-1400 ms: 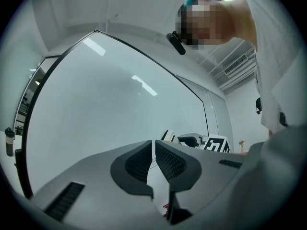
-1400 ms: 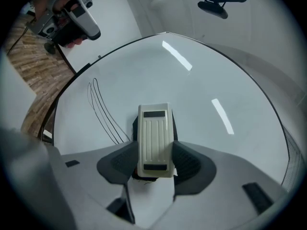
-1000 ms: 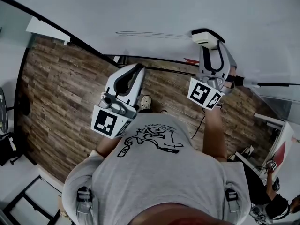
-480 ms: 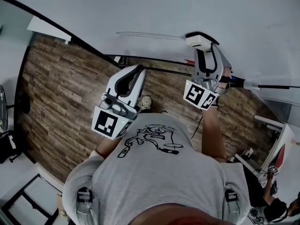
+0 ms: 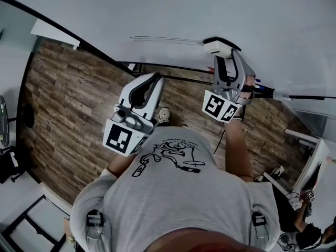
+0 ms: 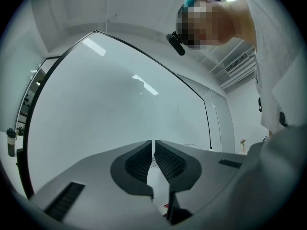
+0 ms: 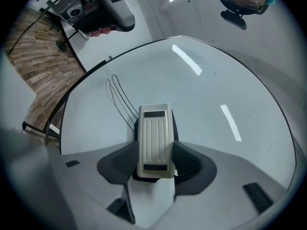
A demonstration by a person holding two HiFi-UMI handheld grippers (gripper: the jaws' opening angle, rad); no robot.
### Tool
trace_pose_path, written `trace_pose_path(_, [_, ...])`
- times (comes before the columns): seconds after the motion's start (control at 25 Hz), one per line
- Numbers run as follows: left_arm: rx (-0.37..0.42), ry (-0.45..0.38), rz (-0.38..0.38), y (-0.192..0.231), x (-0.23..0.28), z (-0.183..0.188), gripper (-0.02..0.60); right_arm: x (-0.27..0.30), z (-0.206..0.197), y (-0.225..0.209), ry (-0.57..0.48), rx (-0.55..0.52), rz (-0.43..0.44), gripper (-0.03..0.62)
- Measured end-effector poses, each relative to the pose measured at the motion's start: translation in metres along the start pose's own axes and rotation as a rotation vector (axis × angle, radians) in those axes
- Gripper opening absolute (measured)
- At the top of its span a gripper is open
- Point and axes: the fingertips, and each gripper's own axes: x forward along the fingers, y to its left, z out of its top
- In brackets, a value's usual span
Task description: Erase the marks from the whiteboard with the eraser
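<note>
From overhead, our right tool [image 5: 224, 56] grips the eraser [image 5: 218, 47] at the right end of the thin marks [image 5: 165, 38] on the whiteboard [image 5: 157, 7], while the left tool [image 5: 155, 79] hangs apart above the floor [image 5: 63, 98]. Along the left tool's own view, its jaws stand nearly together on nothing. Along the right tool's view, the eraser sits clamped lengthwise with the lines slanting up-left. If we tilt it or stray from that slant, we judge it would leave streaks or twist loose.

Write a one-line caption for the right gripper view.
Right gripper clamps a white eraser at the whiteboard, beside thin black marker lines not yet wiped.
</note>
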Motion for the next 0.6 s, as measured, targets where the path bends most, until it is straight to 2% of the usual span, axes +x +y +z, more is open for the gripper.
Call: trace_pose_path(0.6, [0.002,-0.007,0.008,0.003,-0.005,0.004,0.037,0.004,-0.001,0.026,0.013,-0.052,0.047,0.229])
